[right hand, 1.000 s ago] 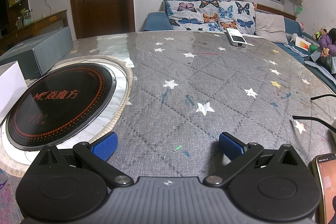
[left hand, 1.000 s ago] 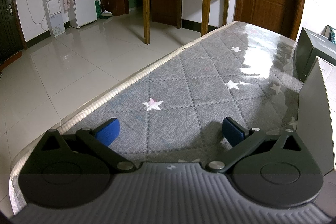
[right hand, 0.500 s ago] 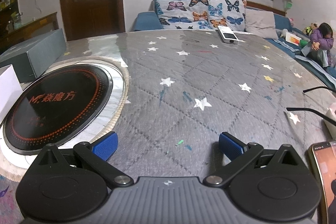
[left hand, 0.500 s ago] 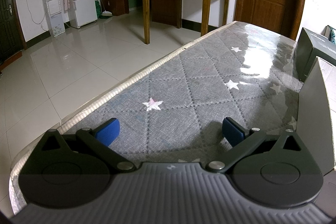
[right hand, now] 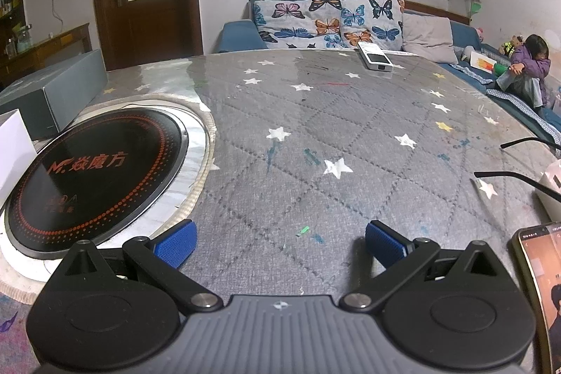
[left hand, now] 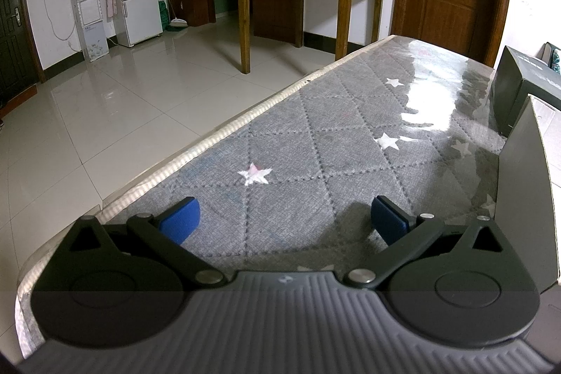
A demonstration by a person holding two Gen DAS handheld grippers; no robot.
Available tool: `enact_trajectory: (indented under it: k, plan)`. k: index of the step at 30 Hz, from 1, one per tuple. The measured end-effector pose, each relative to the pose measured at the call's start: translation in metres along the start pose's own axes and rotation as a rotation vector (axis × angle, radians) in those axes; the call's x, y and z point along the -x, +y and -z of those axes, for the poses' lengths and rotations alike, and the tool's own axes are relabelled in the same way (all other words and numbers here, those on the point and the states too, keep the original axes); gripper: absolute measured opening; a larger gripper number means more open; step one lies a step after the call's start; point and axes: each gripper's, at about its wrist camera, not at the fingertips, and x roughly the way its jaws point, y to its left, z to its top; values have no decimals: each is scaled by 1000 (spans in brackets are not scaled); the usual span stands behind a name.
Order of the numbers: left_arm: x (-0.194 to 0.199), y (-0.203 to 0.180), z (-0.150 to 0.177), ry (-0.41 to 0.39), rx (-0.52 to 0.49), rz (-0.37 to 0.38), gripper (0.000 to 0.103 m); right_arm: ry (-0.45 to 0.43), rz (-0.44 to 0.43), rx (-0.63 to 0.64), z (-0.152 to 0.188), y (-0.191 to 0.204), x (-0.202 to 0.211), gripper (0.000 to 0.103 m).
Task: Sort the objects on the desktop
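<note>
My right gripper hangs open over the grey star-patterned table cover, nothing between its blue pads. A phone with a lit screen lies at the right edge, just right of the gripper. Black glasses rest further right, partly on a white box. A white remote-like device lies at the table's far side. My left gripper is open too, low over the cover near the table's left edge. A white box stands at its right, a dark box behind it.
A round black induction cooktop is set into the table left of the right gripper. A long grey box lies behind it. A sofa with butterfly cushions stands past the table; a person sits at its right end.
The right gripper view has shifted right, so the phone and glasses show more fully and the cooktop sits further left. The left gripper has not moved. Both grippers stay open.
</note>
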Motion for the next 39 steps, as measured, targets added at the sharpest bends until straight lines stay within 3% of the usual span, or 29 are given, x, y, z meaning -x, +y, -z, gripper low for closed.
enact_trajectory:
  k: [18, 30, 39]
  plan:
    - [-1, 0, 0, 0, 0, 0, 103, 29, 22, -38, 9, 18, 14, 103]
    - [-1, 0, 0, 1, 0, 0, 103, 49, -64, -27, 21, 50, 38, 103]
    - [-1, 0, 0, 1, -1, 0, 103, 47, -72, 9, 28, 74, 49, 103]
